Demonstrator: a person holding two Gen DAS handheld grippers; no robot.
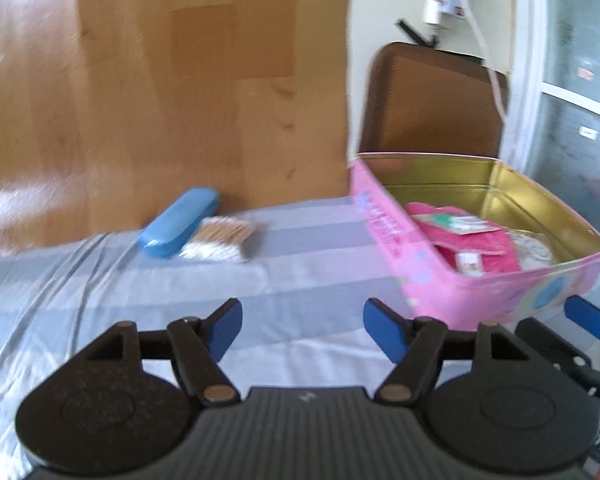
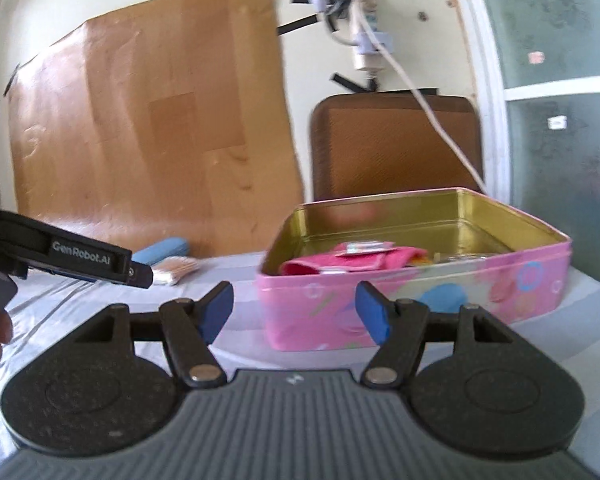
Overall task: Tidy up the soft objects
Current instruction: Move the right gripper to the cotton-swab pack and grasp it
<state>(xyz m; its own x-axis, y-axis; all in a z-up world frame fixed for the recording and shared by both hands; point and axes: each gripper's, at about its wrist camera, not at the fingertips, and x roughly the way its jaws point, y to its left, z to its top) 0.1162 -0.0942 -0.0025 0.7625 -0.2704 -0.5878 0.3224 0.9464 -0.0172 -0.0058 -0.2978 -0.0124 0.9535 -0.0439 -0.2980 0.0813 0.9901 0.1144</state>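
Observation:
An open pink tin box (image 1: 483, 292) stands on the striped cloth at the right, and it also shows in the right wrist view (image 2: 419, 300). Inside it lie a pink soft cloth (image 1: 475, 240) with small packets on top, also seen in the right wrist view (image 2: 339, 262). My left gripper (image 1: 303, 330) is open and empty, just left of the box's near corner. My right gripper (image 2: 296, 312) is open and empty in front of the box's near wall. A pack of cotton swabs (image 1: 220, 240) lies beside a blue case (image 1: 178, 222) at the back left.
The box's brown lid (image 1: 431, 100) stands upright behind it. A brown paper sheet (image 1: 180, 80) covers the wall behind the table. A white cable (image 2: 431, 112) hangs from the wall toward the box. The left gripper's body (image 2: 80, 260) shows at the left of the right wrist view.

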